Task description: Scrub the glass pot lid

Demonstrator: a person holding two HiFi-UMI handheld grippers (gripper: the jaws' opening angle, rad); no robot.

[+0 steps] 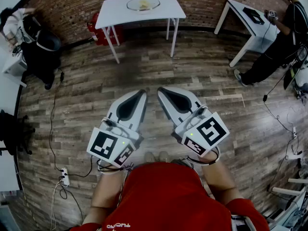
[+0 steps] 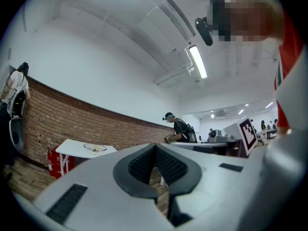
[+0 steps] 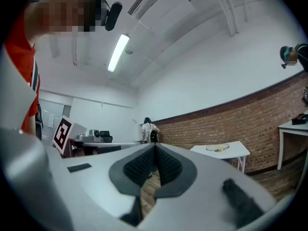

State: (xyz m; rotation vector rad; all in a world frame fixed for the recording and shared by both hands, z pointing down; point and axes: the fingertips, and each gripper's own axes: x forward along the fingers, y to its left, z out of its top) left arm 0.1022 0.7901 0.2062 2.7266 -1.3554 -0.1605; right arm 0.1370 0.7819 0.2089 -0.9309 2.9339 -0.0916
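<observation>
**nothing's started yet, and there's plenty that could go sideways**

standing here watching. the left gripper [image 1: 142, 93] and the right gripper [image 1: 161, 90] are both held out level, side by side over the wood floor. both sets of fingers are pinched fully together with nothing in them.

the glass pot lid [image 1: 130, 4] is well away on the white bench [image 1: 169, 11] by the brick wall. there's a yellowish thing [image 1: 145, 4] resting in it, maybe a sponge, too small to tell.

my worries:
- it's glass on a slick top, so scrubbing without the other gripper pinning it would probably skate it toward an edge
- the fingers have to open first, and nudging it with them shut just shoves it
- there's a cable [image 1: 52, 124] trailing on the floor to the left, an easy snag while walking over
</observation>
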